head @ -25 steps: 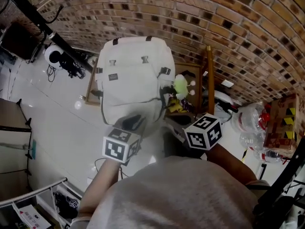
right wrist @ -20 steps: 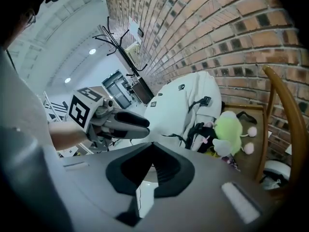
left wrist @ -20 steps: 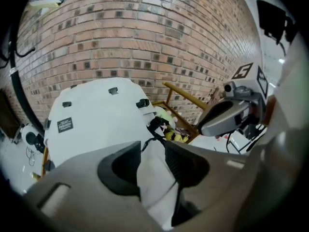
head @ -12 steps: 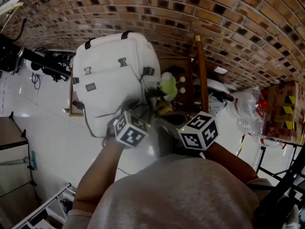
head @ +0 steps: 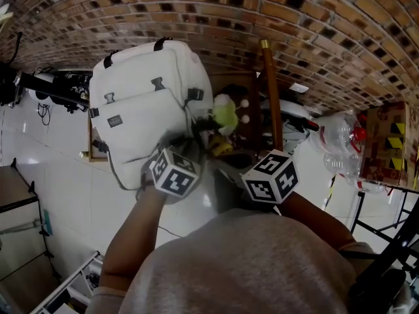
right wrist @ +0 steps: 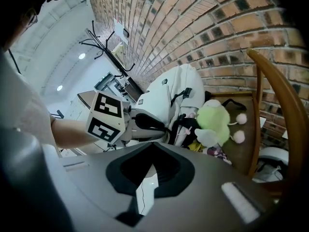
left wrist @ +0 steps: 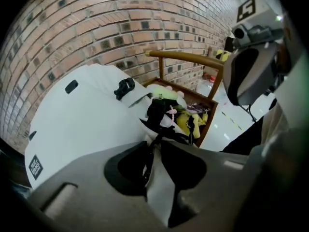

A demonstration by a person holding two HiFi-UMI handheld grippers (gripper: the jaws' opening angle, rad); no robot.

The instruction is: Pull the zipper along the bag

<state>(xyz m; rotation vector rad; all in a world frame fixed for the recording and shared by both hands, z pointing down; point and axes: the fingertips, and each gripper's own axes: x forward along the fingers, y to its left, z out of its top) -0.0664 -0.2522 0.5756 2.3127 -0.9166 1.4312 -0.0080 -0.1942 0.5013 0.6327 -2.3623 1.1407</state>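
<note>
A white backpack (head: 141, 103) stands on a wooden chair (head: 268, 90) against the brick wall. Its side opening shows dark lining and a green plush toy (head: 226, 113). In the left gripper view my left gripper (left wrist: 155, 140) is at the bag's (left wrist: 82, 124) open side. Its jaws are closing, and a dark zipper pull cord (left wrist: 147, 161) runs down between them, pinched. Its marker cube (head: 173, 172) sits at the bag's lower right corner. My right gripper (right wrist: 152, 144) hovers beside the chair, jaws together on nothing, its cube (head: 270, 177) right of the left one.
Brick wall (head: 275, 12) behind the chair. Black stands and gear (head: 46, 87) lie on the white floor at left. Clear plastic bags (head: 340, 156) and a cardboard box (head: 386, 149) sit at right. The plush toy (right wrist: 215, 120) and small items fill the chair seat.
My left gripper moved from below the bag's front up and right to its open side and has held there for the last half second. The right gripper barely shifted.
</note>
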